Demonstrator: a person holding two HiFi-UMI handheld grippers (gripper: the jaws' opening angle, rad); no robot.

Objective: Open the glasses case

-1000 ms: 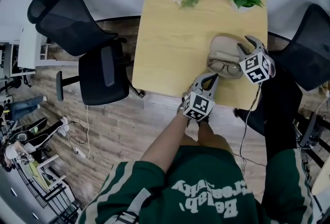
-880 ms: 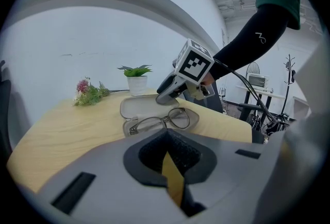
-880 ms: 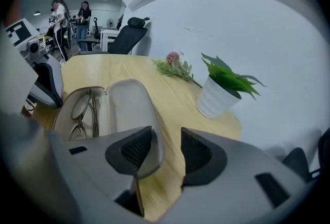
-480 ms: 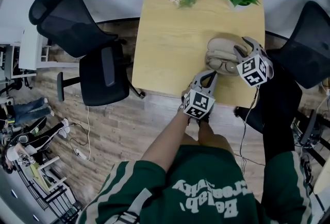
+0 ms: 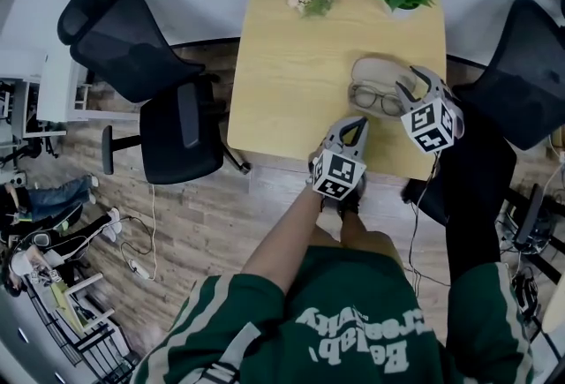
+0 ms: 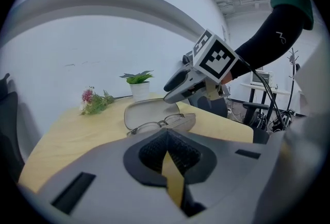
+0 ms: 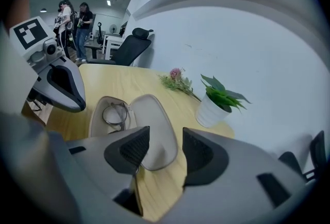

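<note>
Head view: found glasses case (image 5: 378, 73) lying open near right edge of desk (image 5: 291, 64), glasses (image 5: 375, 98) in its nearer half. Noted left gripper (image 5: 355, 124) at near edge, just short of case; right gripper (image 5: 408, 82) at case's right end.
Left gripper view: saw jaws closed together, holding nothing.
Right gripper view: saw jaws wide, just been opening; lid visible beyond gap, pads off it

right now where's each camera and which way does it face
Head view: on the head, steeply down at the table; torso, left gripper, right gripper show.
Left gripper view: rides that gripper, along its shut jaws toward the open glasses case.
Right gripper view: along its jaws, just opening, nothing pinched between, toward the plant.
All three share the glasses case.
</note>
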